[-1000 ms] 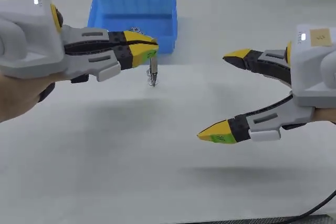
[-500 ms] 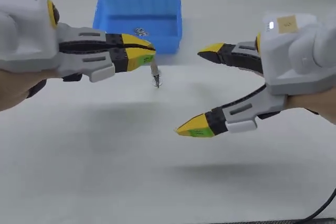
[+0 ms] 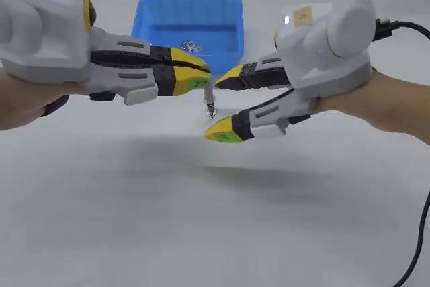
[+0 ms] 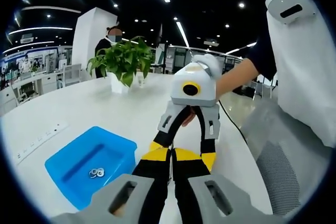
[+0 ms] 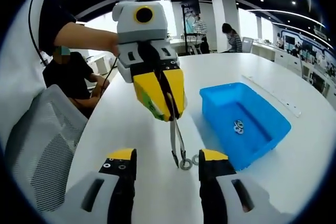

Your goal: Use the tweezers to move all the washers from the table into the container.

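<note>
Right gripper view: the left gripper (image 5: 157, 95) is clamped tight on the tweezers (image 5: 175, 129), which hang from its jaws with their tips at a washer (image 5: 185, 164) on the table (image 5: 118, 129). The right gripper (image 5: 167, 157) gapes wide, its jaws either side of that washer. Beyond its right jaw, the blue container (image 5: 262, 132) holds more washers (image 5: 239, 126).

Head view: tweezers (image 3: 209, 102) upper half hidden inside left gripper (image 3: 203, 77); container (image 3: 161, 28), 12 o'clock, near wall partly behind it.
</note>
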